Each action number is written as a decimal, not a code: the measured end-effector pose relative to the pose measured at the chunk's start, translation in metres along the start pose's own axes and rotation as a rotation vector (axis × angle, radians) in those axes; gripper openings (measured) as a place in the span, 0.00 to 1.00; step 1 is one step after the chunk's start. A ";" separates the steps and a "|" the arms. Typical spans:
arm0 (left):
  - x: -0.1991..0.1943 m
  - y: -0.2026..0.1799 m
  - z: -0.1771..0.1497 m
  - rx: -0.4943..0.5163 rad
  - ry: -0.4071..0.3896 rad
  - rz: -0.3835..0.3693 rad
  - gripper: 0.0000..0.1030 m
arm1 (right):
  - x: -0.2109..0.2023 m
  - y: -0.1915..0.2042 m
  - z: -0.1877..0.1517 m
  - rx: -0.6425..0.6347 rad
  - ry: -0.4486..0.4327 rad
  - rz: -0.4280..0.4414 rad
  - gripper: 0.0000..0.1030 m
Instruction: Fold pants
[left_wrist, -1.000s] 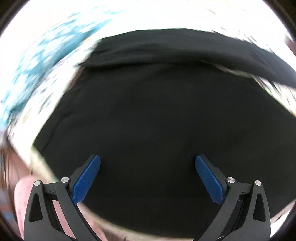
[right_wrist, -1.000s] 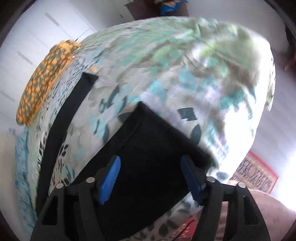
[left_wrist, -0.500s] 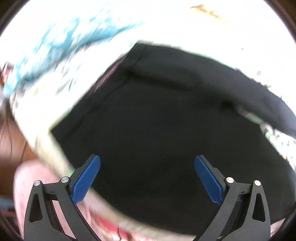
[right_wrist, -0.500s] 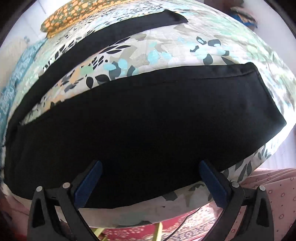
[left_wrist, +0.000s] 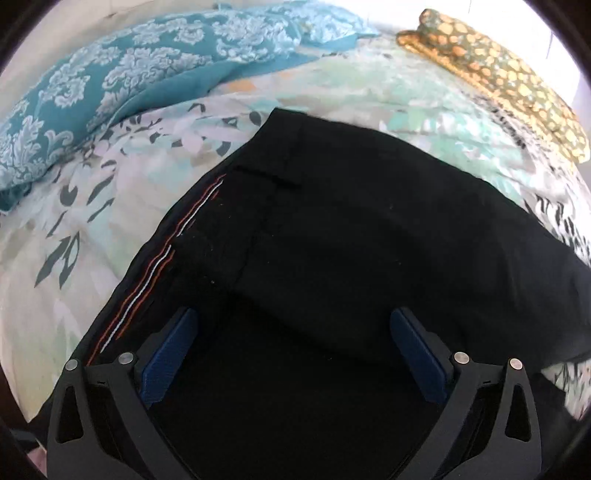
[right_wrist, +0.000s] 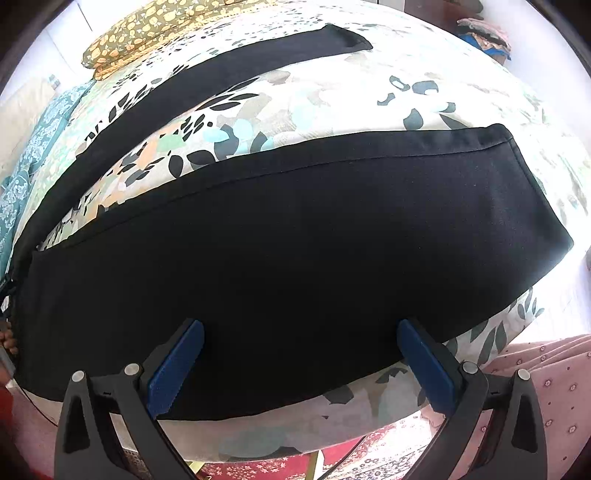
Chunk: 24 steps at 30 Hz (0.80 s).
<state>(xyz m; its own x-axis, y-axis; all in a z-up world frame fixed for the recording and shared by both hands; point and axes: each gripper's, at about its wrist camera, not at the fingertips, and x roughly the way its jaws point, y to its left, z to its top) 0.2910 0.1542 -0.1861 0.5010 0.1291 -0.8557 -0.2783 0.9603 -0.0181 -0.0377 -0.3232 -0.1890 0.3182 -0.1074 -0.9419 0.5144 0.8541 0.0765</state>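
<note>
Jaws: left gripper (left_wrist: 291, 350) and right gripper (right_wrist: 301, 360) both spread wide, holding nothing.
Pants (right_wrist: 295, 251): black, legs lengthwise on the bed (right_wrist: 332, 96).
Left view only: waistband stripes (left_wrist: 155, 266).

Your right gripper (right_wrist: 295, 354) hangs with its blue pads (right_wrist: 173, 373) spread wide apart, gripping nothing, just above the near leg of the black pants (right_wrist: 295, 236). That leg lies flat across the floral bedspread (right_wrist: 332, 99), its hem toward the right. The other leg runs diagonally farther back, well apart from the near one, with bedspread showing between them. A yellow-flowered pillow (right_wrist: 147, 33) lies at the far left, and a red patterned rug (right_wrist: 369, 458) shows below the bed edge.
</note>
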 end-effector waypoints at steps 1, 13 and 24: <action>-0.002 -0.004 -0.002 0.003 -0.010 0.003 1.00 | 0.000 0.000 0.000 0.001 -0.002 0.001 1.00; 0.000 0.002 -0.001 -0.001 -0.053 0.002 1.00 | 0.000 -0.002 -0.003 0.012 -0.030 -0.009 1.00; -0.047 -0.022 0.004 0.048 -0.075 -0.012 0.99 | -0.039 -0.015 0.026 0.072 -0.094 0.062 0.99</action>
<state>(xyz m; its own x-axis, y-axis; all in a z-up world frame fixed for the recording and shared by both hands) 0.2770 0.1284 -0.1431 0.5647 0.1337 -0.8144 -0.2333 0.9724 -0.0022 -0.0376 -0.3452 -0.1445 0.4231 -0.1058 -0.8999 0.5460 0.8224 0.1600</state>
